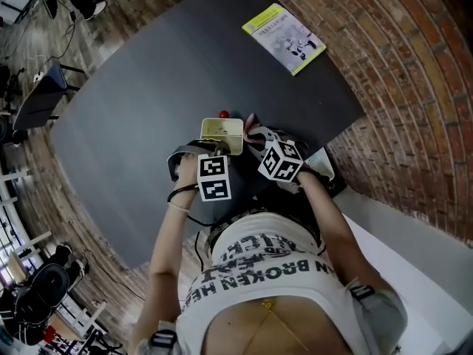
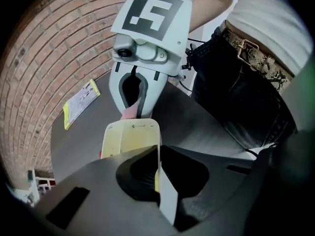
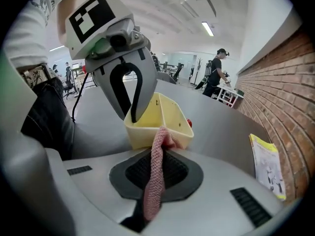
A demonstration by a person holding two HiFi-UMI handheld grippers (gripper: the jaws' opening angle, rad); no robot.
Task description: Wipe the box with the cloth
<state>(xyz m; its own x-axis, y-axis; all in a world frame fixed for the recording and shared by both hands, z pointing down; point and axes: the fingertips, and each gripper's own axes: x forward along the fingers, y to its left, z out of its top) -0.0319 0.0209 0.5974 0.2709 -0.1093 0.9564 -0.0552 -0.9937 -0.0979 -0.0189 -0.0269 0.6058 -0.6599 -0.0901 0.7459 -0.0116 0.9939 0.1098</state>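
Note:
A pale yellow open box (image 1: 222, 133) stands on the dark table (image 1: 140, 87) near its front edge. My left gripper (image 1: 213, 151) comes down on the box's near wall. In the left gripper view that thin wall (image 2: 158, 166) sits pinched between the pads, so the left gripper (image 2: 158, 176) is shut on the box (image 2: 130, 136). My right gripper (image 3: 155, 181) is shut on a pink cloth (image 3: 158, 146), whose far end rests against the outside of the box (image 3: 165, 117). The left gripper's fingers (image 3: 134, 107) straddle the box's rim.
A yellow-edged booklet (image 1: 284, 38) lies at the far right of the table, near the brick floor. A small red object (image 1: 224, 114) sits just behind the box. A person (image 3: 216, 73) stands far back in the room.

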